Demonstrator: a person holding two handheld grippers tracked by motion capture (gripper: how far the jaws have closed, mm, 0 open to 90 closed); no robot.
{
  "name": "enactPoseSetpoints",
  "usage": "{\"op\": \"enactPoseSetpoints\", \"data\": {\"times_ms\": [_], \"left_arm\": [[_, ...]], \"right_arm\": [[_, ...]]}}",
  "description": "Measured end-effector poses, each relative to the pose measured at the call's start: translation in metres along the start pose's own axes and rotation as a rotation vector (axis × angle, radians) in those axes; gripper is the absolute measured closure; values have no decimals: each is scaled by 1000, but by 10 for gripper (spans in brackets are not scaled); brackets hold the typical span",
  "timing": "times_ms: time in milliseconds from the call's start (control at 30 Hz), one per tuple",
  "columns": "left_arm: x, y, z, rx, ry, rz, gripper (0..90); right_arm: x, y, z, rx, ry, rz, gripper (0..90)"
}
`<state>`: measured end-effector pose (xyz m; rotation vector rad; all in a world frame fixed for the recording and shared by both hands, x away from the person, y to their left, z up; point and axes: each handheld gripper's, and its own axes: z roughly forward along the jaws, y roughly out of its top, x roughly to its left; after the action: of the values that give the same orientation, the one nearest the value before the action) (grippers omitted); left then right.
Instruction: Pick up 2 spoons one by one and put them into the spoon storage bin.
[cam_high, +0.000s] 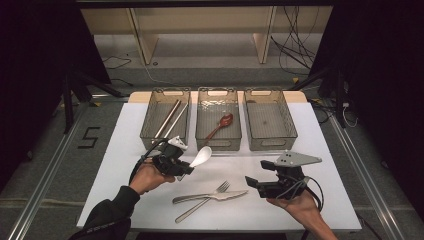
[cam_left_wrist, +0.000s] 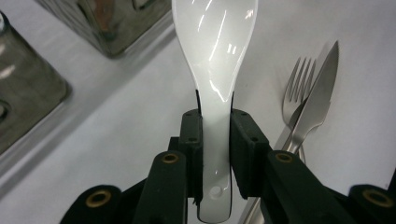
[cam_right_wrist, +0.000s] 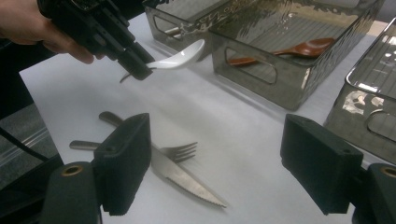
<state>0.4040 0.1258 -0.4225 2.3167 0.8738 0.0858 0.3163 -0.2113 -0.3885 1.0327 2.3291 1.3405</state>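
As the left tongs clamp the handle of a white spoon and hold it clear of the white tabletop, just in front of the middle bin, a cutlery sort appears to be at its carrying step. That bin already holds a brown spoon, so the next move likely calls for a short lift over its near wall and a release with the bowl pointing inward. Left of the middle bin, another bin holds two metal rods; to its right a third bin looks bare. Nearer the person than the middle bin, a fork and a knife lie crossed, touching. The right tongs wait just right of them, jaws wide apart with nothing between. Beyond the bins, pale shelving and loose cables stand against dark surroundings; a "5" marks the floor well left of the middle bin
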Motion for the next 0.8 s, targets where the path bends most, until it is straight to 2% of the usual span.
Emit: {"op": "enactPoseSetpoints", "data": {"times_ms": [200,300,367,467,667,800], "left_arm": [[6,19,-5,-49,-10,-17,754],[11,32,-5,-82,-20,-48,755],[14,41,-5,-93,-8,-48,754],[19,52,-3,-115,-8,-71,754],[28,70,2,-141,10,-93,754],[34,82,6,-141,29,-101,754]], "right_arm": [[0,0,0,-11,-4,0,256],[-1,0,-1,-15,-1,5,256],[-1,0,-1,-15,-1,5,257],[-2,0,-1,-19,0,10,256],[-2,-1,0,-14,2,9,256],[-2,0,0,-14,2,8,256]]}}
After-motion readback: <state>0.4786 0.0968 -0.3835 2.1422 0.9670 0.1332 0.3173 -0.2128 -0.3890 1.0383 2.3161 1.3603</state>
